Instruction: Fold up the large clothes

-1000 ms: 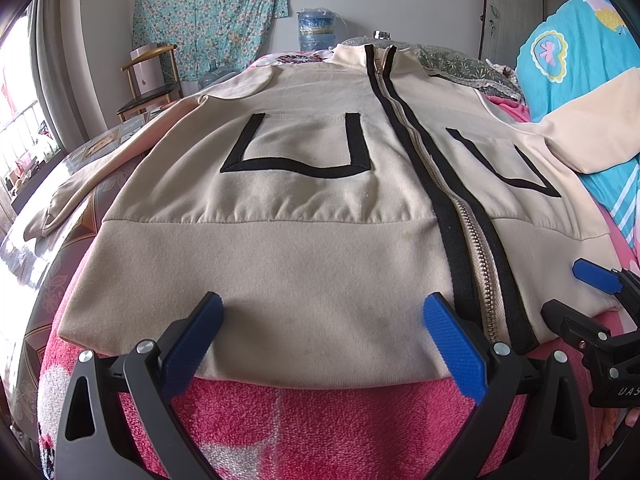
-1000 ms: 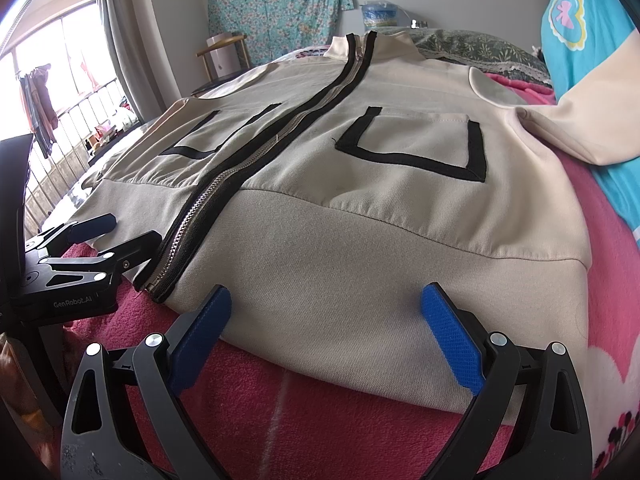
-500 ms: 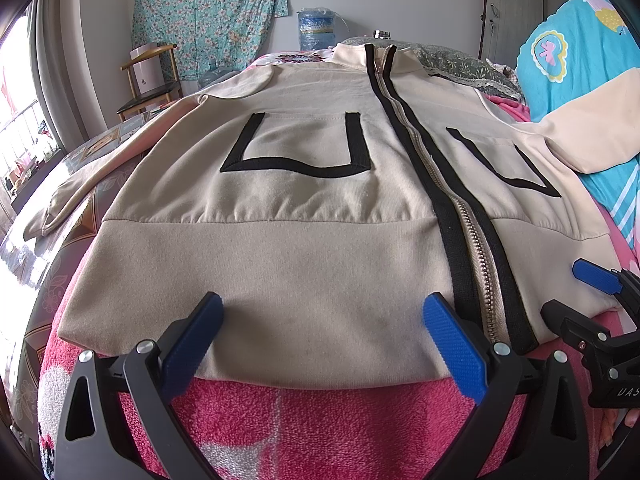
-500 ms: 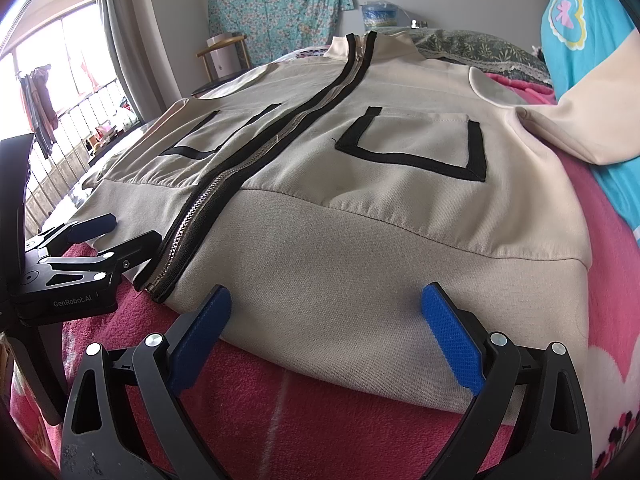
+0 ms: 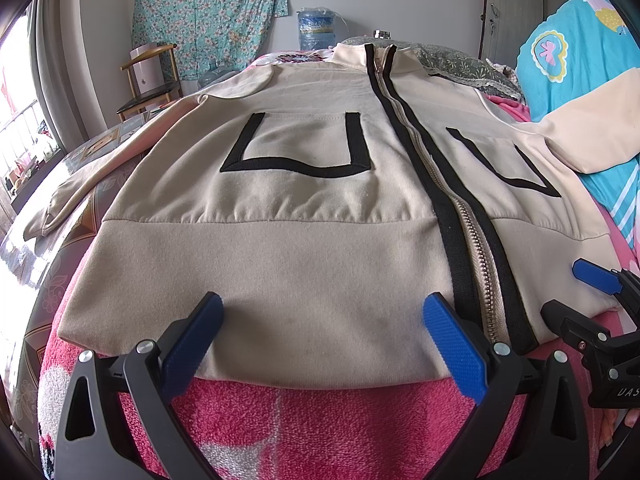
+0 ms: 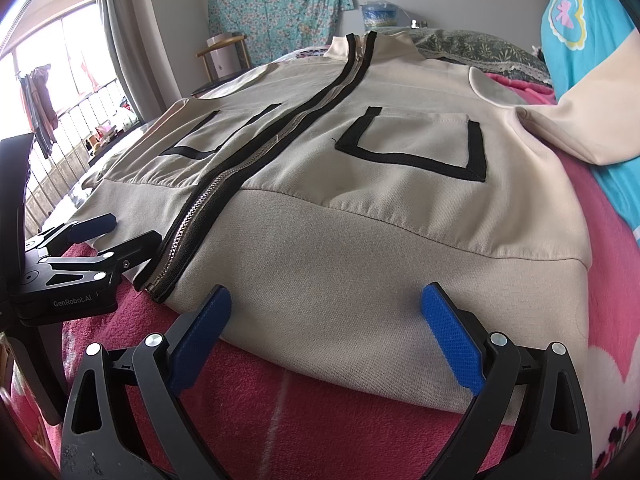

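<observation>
A cream zip-up jacket point(image 5: 304, 208) with black pocket trim and a black-edged zipper point(image 5: 472, 240) lies flat, front up, on a pink fleece blanket point(image 5: 320, 420); it also shows in the right wrist view point(image 6: 400, 220). Its hem faces me. My left gripper point(image 5: 324, 320) is open, its blue pads over the hem left of the zipper. My right gripper point(image 6: 324, 316) is open over the hem right of the zipper point(image 6: 208, 216). Each gripper shows at the edge of the other's view, the right point(image 5: 576, 296) and the left point(image 6: 116, 232). One sleeve point(image 5: 580, 120) rests on a blue cushion.
A blue cartoon-print cushion point(image 5: 568, 52) stands at the right. A grey floral pillow point(image 5: 460, 64) lies beyond the collar. A wooden chair point(image 5: 148, 88), a water jug point(image 5: 316, 28) and a hanging floral cloth point(image 5: 208, 12) are at the back wall. A window is at the left.
</observation>
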